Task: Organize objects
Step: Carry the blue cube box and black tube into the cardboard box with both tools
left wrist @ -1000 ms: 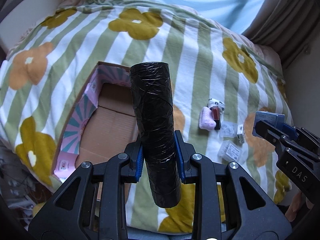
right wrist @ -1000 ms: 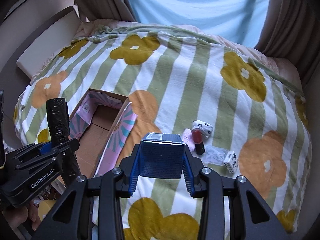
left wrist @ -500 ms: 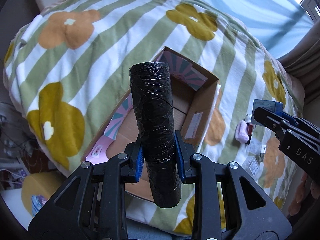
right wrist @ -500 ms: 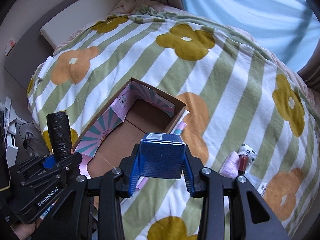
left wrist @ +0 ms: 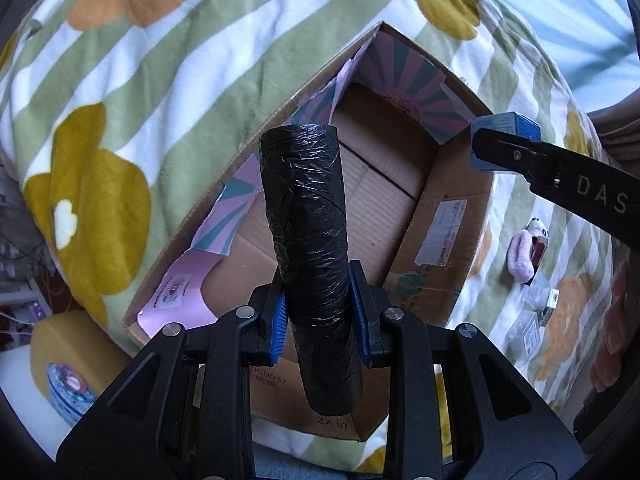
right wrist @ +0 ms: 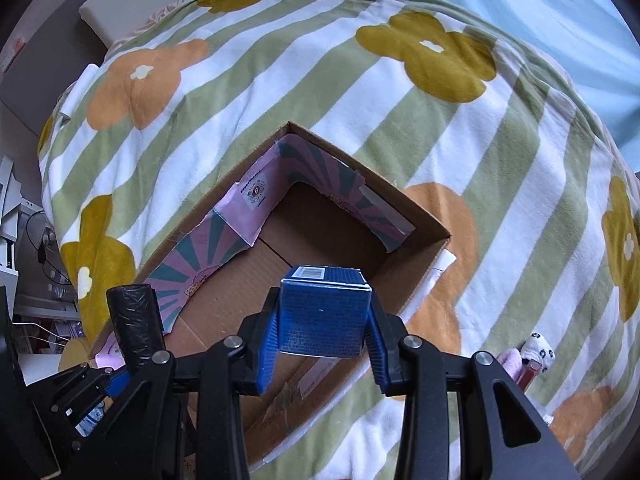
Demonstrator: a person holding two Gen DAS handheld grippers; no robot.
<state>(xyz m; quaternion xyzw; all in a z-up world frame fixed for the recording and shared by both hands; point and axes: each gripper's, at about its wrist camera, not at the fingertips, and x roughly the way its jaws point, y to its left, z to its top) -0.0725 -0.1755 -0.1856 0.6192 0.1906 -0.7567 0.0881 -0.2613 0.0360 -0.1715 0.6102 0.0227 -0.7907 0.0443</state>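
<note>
Over the open cardboard box [left wrist: 440, 236] both grippers hang, each loaded. Left gripper [left wrist: 320, 314] pinches a black plastic-wrapped roll [left wrist: 308, 240] low on its length between blue pads [left wrist: 279, 328]; roll stands roughly upright, tilted a little, above the near end of the box. Right gripper [right wrist: 322, 354] clamps a small blue carton [right wrist: 323, 312], barcode face up, blue pads [right wrist: 267, 346] pressed on both its sides, above the box floor toward the right wall. Box lies on the striped flower blanket [right wrist: 280, 60], flaps folded inward showing pink-and-teal sunburst print [right wrist: 200, 252]; its brown floor is bare where visible. Right of the box, on the blanket: pink fuzzy item [left wrist: 520, 256] touching a small panda-patterned piece [left wrist: 538, 229], with a dark red thing between, too small to name. Nearer than those, well apart from the box, clear packets [left wrist: 524, 334] and a tiny white carton [left wrist: 551, 304].
</note>
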